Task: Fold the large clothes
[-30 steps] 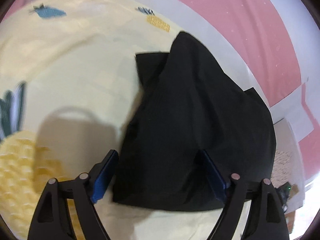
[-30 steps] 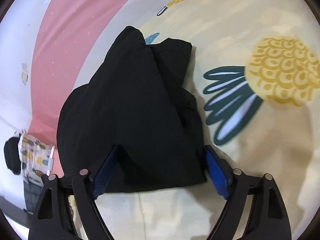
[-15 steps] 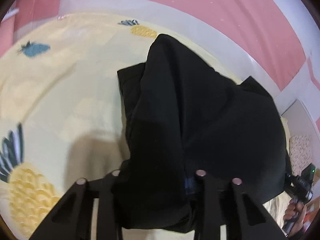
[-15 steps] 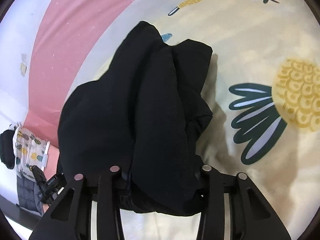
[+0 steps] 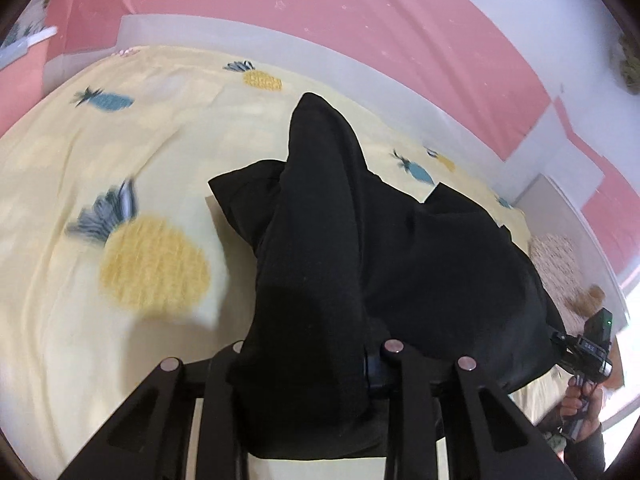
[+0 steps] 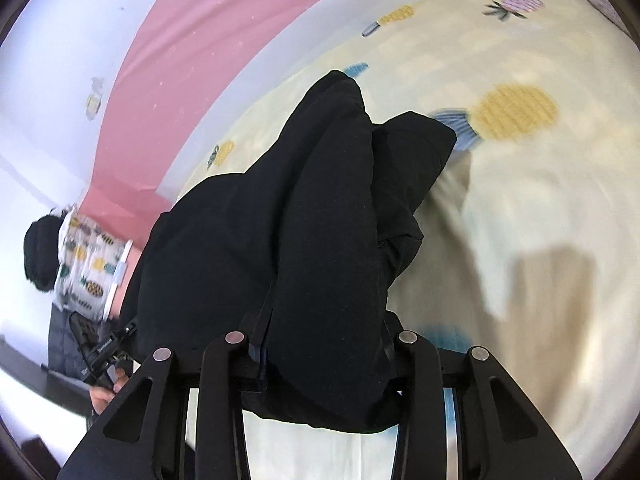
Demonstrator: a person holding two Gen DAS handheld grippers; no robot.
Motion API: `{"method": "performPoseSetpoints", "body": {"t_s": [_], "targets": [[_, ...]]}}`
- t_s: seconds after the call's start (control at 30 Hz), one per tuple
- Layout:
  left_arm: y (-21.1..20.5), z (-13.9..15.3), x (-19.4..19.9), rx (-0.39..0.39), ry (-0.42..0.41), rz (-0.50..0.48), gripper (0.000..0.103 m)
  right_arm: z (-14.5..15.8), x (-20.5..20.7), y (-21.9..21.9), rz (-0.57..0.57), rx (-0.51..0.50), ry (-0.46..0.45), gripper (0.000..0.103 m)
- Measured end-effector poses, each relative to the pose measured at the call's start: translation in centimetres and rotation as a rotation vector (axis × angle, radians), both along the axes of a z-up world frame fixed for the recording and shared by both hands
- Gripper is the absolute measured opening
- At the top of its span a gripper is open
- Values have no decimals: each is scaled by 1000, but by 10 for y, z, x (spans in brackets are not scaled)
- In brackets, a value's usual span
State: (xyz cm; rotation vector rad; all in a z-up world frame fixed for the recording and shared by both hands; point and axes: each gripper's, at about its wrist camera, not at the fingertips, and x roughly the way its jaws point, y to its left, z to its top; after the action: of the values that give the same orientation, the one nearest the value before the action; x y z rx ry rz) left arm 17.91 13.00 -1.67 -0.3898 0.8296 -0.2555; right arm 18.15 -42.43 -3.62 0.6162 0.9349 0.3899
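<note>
A large black garment lies bunched on a yellow pineapple-print bed sheet, its near part lifted off the bed. My left gripper is closing its jaws on a thick fold of the near edge, and cloth fills the gap between the fingers. In the right wrist view the same black garment hangs in a ridge from my right gripper, which is shut on another fold of that edge. Cloth hides both pairs of pads. The far end rests on the sheet.
A grey bed edge and a pink wall stand beyond the sheet. The person's hand on the other gripper's handle shows at lower right. The person's pineapple-print top is at left in the right wrist view.
Both grippers stood open around the garment's near edge. They closed on it, then lifted and pulled it nearer, so the cloth now rises in a ridge off the sheet.
</note>
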Motion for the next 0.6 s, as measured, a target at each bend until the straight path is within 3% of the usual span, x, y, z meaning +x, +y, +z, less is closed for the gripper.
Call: {"method": "performPoseSetpoints", "body": {"t_s": [0.13,0.23,0.4,0.6], "targets": [[3,-17,-66,-22,20,-3,30,-16,-64,-7,-8,-2,28,38],[3,-37,-90,-18,47,-3,32,-35,-78,-9,-17,-11,72,42],[3,-46,-92,26,72,4,47,-41,-74,-11,-51,-20,105,62],[8,-33,-91,59,97,-4,57,-14,-82,-20,-60,-127,63,62]]}}
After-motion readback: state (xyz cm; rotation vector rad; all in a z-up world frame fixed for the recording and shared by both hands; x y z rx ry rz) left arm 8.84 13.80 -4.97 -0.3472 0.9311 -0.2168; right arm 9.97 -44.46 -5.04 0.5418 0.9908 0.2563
